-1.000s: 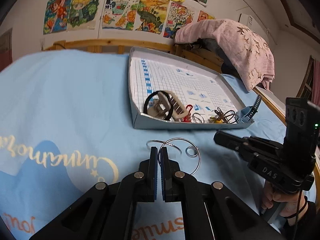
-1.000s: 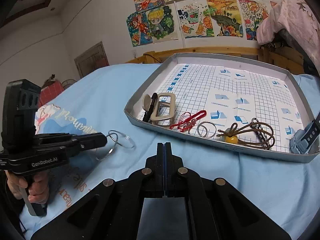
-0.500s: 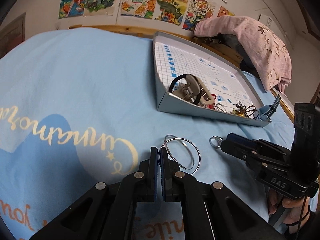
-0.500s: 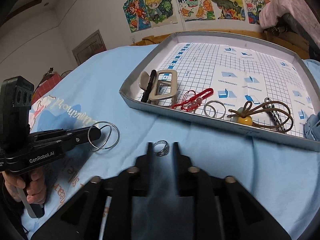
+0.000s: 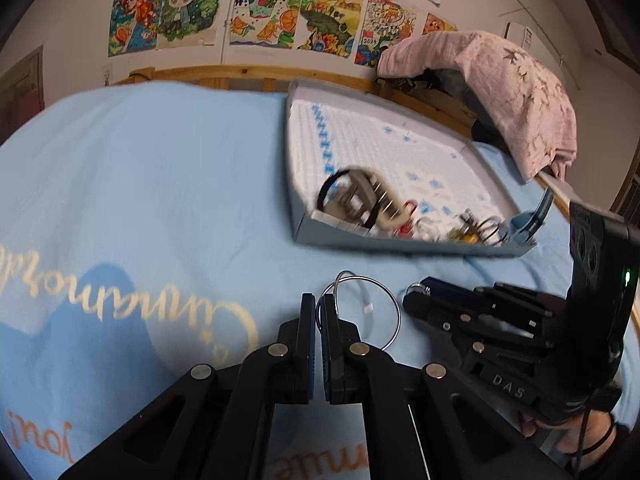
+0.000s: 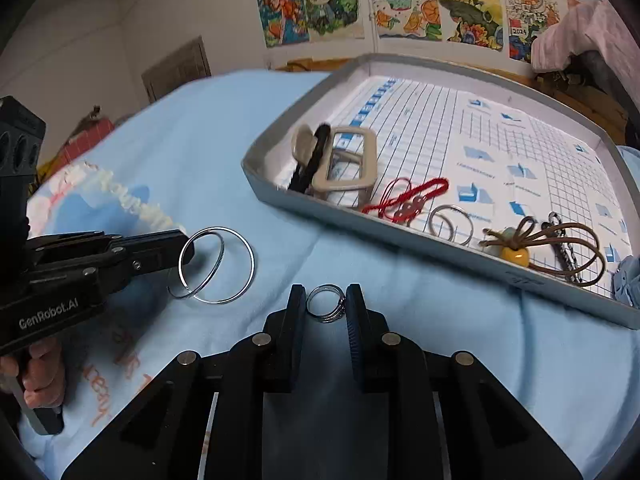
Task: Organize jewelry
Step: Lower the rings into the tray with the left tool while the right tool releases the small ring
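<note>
My left gripper is shut on silver bangles, lifted above the blue bedsheet; they also show in the right wrist view, pinched at the left gripper. My right gripper has its jaws closed against a small silver ring between the pads; it also shows in the left wrist view. The grey tray holds a beige hair clip, a black hair tie, a red cord, a silver ring pair and a brown cord with a yellow bead.
The tray lies on the blue bedsheet, ahead and to the right of the left gripper. A wooden bed frame and a pink blanket stand behind it. Drawings hang on the wall.
My right gripper opened, moved down to the small ring and closed on it. My left gripper lifted the bangles off the sheet and swung toward the tray.
</note>
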Action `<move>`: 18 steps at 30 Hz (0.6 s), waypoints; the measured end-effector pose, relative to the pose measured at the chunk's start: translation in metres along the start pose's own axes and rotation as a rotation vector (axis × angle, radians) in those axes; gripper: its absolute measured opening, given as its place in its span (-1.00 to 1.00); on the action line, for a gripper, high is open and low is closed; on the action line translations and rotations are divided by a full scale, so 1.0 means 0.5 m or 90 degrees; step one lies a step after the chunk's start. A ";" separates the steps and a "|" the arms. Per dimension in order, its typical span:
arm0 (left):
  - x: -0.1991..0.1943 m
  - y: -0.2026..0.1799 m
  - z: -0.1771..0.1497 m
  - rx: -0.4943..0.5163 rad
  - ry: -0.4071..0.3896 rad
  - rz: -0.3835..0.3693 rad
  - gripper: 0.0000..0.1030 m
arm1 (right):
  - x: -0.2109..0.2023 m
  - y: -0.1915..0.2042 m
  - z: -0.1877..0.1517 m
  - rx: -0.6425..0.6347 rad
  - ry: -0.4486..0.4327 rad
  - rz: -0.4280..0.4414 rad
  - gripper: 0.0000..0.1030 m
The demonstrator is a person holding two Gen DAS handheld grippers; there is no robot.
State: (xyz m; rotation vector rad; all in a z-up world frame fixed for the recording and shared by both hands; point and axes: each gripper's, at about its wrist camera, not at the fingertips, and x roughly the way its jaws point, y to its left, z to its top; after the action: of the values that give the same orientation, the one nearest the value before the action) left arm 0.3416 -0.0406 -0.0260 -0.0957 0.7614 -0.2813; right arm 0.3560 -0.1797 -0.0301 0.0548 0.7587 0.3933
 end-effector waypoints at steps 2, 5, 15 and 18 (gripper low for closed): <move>-0.011 -0.012 0.025 -0.001 -0.011 -0.006 -0.94 | -0.020 -0.008 0.005 0.010 -0.021 0.005 -0.65; -0.026 -0.044 0.067 0.017 -0.038 -0.008 -0.94 | -0.061 -0.022 0.018 0.016 -0.061 -0.002 -0.65; 0.038 -0.149 0.161 0.050 -0.067 -0.040 -0.94 | -0.134 -0.162 0.039 0.088 -0.133 -0.113 -0.65; 0.080 -0.159 0.156 0.046 -0.049 -0.041 -0.94 | -0.126 -0.196 0.034 0.118 -0.131 -0.129 -0.65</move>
State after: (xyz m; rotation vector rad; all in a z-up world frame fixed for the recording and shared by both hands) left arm 0.4059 -0.1296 0.0182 -0.0624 0.6722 -0.3646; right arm 0.3585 -0.2917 0.0054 0.1886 0.5883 0.1213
